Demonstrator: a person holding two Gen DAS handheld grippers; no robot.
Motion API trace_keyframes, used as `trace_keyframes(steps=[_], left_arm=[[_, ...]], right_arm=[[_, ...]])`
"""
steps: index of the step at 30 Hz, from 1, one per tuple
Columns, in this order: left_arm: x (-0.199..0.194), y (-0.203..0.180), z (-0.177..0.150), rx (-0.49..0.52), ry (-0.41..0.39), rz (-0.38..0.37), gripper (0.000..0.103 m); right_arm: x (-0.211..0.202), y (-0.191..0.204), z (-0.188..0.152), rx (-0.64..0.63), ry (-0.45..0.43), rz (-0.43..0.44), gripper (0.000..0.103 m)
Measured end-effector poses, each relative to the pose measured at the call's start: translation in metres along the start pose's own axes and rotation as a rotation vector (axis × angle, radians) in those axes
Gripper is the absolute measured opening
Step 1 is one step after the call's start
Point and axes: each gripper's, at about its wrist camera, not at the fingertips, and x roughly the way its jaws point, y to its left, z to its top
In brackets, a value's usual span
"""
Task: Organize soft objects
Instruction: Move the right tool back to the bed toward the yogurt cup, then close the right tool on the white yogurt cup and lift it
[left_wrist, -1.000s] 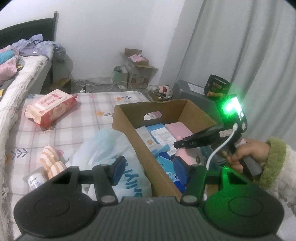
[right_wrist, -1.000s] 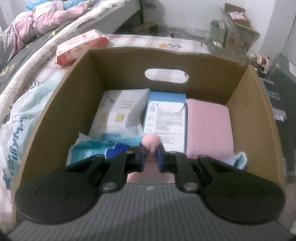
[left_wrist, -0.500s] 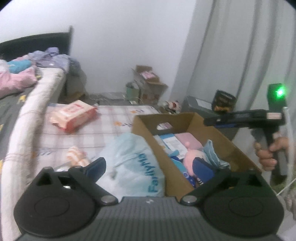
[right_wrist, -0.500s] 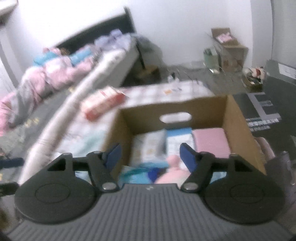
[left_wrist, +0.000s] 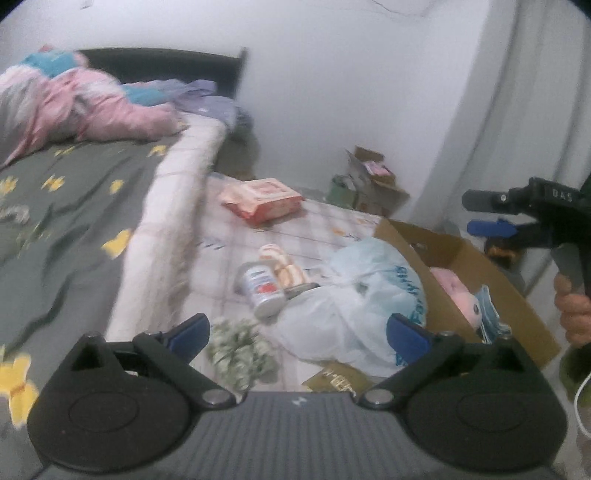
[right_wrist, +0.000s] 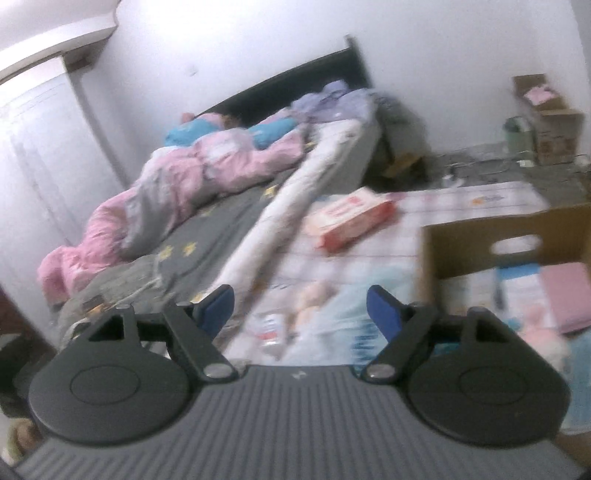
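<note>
A cardboard box (left_wrist: 458, 258) stands on the checked sheet, with a pink plush toy (left_wrist: 458, 288) and a blue face mask (left_wrist: 487, 314) inside. My left gripper (left_wrist: 299, 330) is open and holds nothing. It hovers over a pale blue plastic bag (left_wrist: 362, 302), a small can (left_wrist: 260, 288) and a green-white cloth bundle (left_wrist: 240, 350). Striped pink soft pieces (left_wrist: 280, 262) lie behind the can. My right gripper (right_wrist: 301, 304) is opening, with nothing between its jaws. It is up and left of the box (right_wrist: 465, 243). In the left wrist view the right gripper (left_wrist: 484, 212) is above the box's far side.
A red wipes pack (left_wrist: 262, 201) lies farther back on the sheet. The bed (right_wrist: 207, 221) with a pink quilt (right_wrist: 192, 173) runs along the left. Small cartons (left_wrist: 373, 184) stand by the wall, and a curtain (left_wrist: 535, 110) hangs at the right. A hand (left_wrist: 572, 310) grips the right tool.
The right gripper let go of the pink plush toy, rose out of the box and opened. The left jaws spread wide. Both views swung left toward the bed.
</note>
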Motion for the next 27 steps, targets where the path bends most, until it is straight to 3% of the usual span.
trace_keyframes(steps=[7, 13, 19, 27], left_arm=[[-0.002, 0.019, -0.012, -0.022, -0.021, 0.000, 0.103], [0.033, 0.017, 0.011, 0.013, -0.018, 0.038, 0.103], [0.091, 0.019, 0.028, 0.033, 0.058, 0.040, 0.098], [0.177, 0.045, 0.052, -0.106, 0.233, -0.022, 0.075]], right_arm=[[0.038, 0.047, -0.012, -0.021, 0.076, 0.042, 0.079], [0.096, 0.055, 0.015, -0.021, 0.187, 0.030, 0.077], [0.177, 0.041, 0.036, 0.000, 0.337, -0.018, 0.068], [0.278, 0.029, 0.030, 0.062, 0.568, -0.011, 0.060]])
